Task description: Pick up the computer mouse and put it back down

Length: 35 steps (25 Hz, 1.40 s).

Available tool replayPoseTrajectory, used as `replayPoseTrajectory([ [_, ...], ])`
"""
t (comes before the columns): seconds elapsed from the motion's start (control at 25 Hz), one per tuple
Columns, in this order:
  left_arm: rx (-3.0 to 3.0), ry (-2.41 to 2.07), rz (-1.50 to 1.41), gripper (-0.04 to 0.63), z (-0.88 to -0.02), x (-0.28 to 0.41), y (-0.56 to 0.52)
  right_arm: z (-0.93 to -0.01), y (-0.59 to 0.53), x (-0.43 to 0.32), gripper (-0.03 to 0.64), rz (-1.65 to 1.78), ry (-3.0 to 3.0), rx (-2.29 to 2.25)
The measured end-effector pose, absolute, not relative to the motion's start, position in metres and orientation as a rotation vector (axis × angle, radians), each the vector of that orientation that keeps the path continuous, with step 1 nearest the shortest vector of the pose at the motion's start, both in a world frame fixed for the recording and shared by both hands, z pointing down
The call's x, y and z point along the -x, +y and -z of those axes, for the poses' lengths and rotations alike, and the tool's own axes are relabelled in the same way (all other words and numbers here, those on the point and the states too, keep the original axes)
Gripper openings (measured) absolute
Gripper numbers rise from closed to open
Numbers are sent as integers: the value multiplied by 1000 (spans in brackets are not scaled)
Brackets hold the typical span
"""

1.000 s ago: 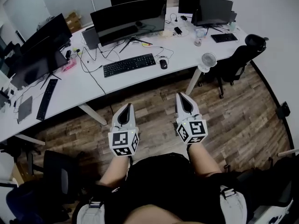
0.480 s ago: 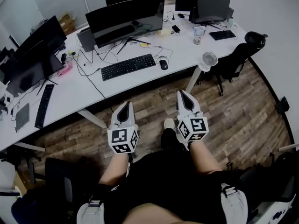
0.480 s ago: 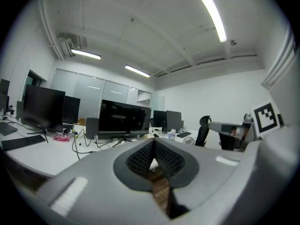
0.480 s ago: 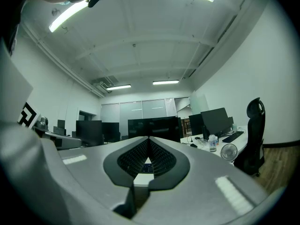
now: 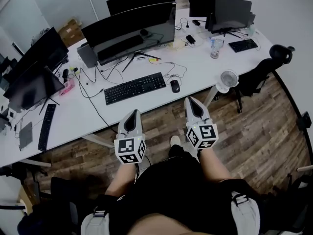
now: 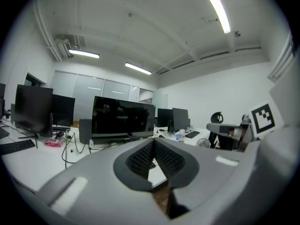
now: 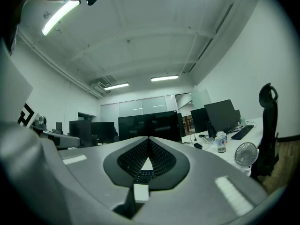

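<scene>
A black computer mouse lies on the white desk, just right of a black keyboard. My left gripper and right gripper hang side by side over the wooden floor, short of the desk's front edge and apart from the mouse. Both are shut with nothing between the jaws. In the left gripper view the left gripper points level at a wide black monitor. In the right gripper view the right gripper also points level, and a strip of the keyboard shows low between its jaws.
A curved monitor stands behind the keyboard amid loose cables. More monitors line the desk's left wing. A small white fan and a black office chair stand at the right by the desk leg.
The desk, keyboard and mouse have drawn nearer in the head view as the person stepped forward. Both grippers stayed shut and kept their pose side by side.
</scene>
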<state>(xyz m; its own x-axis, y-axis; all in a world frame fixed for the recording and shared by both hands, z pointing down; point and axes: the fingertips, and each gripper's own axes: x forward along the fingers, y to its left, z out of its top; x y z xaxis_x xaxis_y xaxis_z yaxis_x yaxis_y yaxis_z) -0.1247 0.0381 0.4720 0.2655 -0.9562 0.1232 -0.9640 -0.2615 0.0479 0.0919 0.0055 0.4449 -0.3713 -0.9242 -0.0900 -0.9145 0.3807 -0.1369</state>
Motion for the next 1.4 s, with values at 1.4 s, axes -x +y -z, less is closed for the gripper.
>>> replayPoseTrajectory([
  [1.4, -2262, -1856, -122, 54, -475, 150, -226, -535, -297, -71, 174, 422, 2675, 1770],
])
